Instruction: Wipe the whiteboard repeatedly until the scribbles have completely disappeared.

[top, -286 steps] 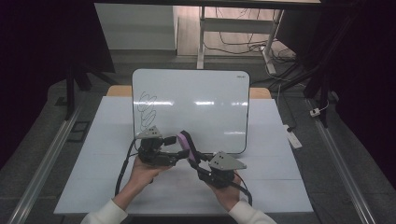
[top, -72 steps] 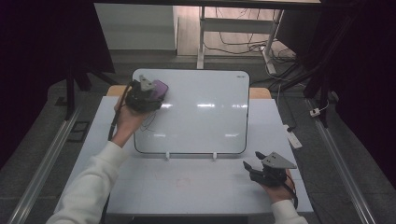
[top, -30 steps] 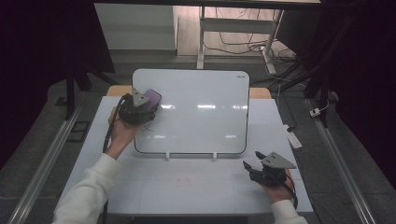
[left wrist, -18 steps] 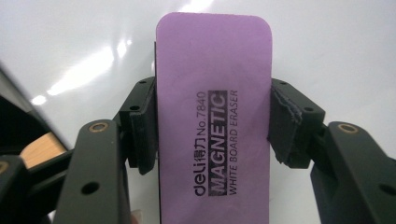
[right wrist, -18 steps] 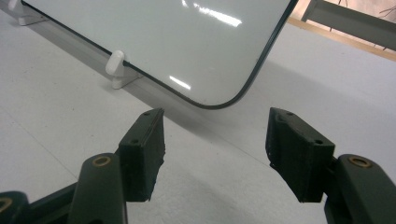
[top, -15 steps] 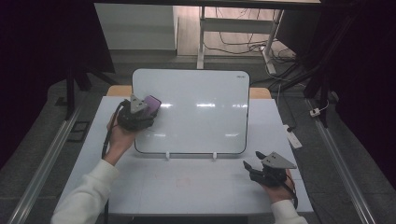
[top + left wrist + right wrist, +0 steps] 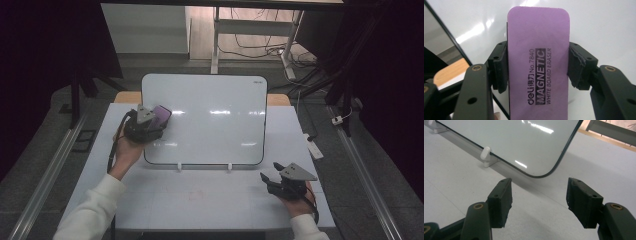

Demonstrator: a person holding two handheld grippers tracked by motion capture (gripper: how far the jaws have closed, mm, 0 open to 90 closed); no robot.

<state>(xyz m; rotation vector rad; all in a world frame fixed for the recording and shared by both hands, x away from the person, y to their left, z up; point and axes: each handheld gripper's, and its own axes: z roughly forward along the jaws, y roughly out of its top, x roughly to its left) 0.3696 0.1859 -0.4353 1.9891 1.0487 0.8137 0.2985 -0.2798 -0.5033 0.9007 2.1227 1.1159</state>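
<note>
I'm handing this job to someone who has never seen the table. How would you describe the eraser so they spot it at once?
Start from the big whiteboard propped upright at the back of the white table. At its left edge, the left gripper is shut on the eraser, a flat purple block with rounded corners. It is the one coloured thing there, printed "MAGNETIC WHITE BOARD ERASER" in black.

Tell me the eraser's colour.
Purple with black lettering on the eraser; clearest in the left gripper view.
</note>
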